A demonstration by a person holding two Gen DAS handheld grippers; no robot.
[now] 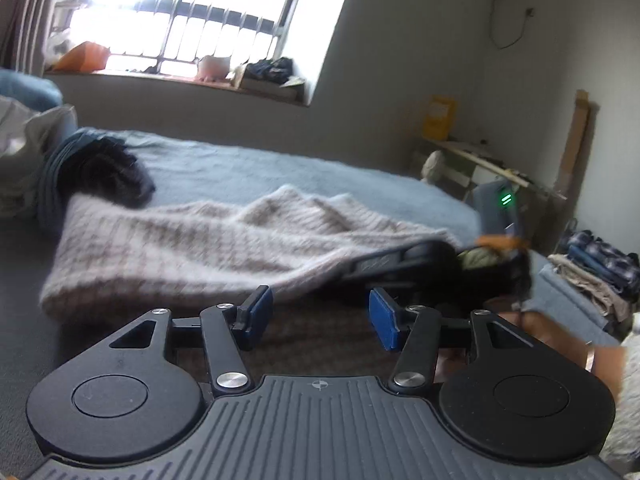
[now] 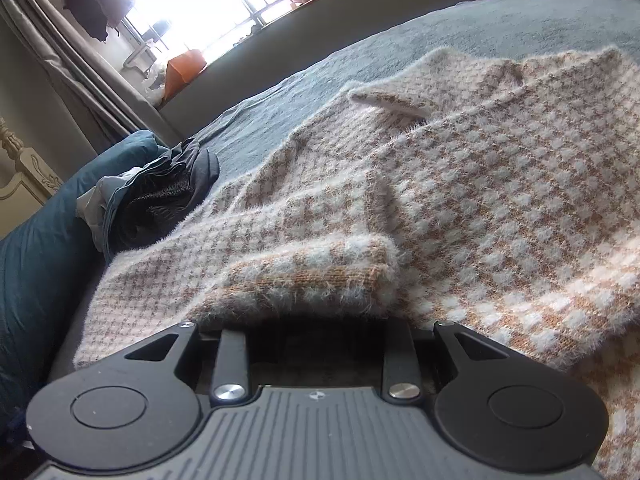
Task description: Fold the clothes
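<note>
Looking along the left gripper (image 1: 320, 314), its jaws stand apart with nothing between them above the fuzzy checked sweater (image 1: 192, 240) spread on the bed (image 1: 280, 172), while the right view shows the right gripper (image 2: 304, 316) clamping a folded hem, soft, light, limp knit best pinched at edges.

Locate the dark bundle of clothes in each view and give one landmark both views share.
Left wrist: dark bundle upper left, at the far end of the checked sweater.
Right wrist: dark bundle middle left, between the blue pillow and the sweater.
Shared landmark: orange bag on the windowsill.
</note>
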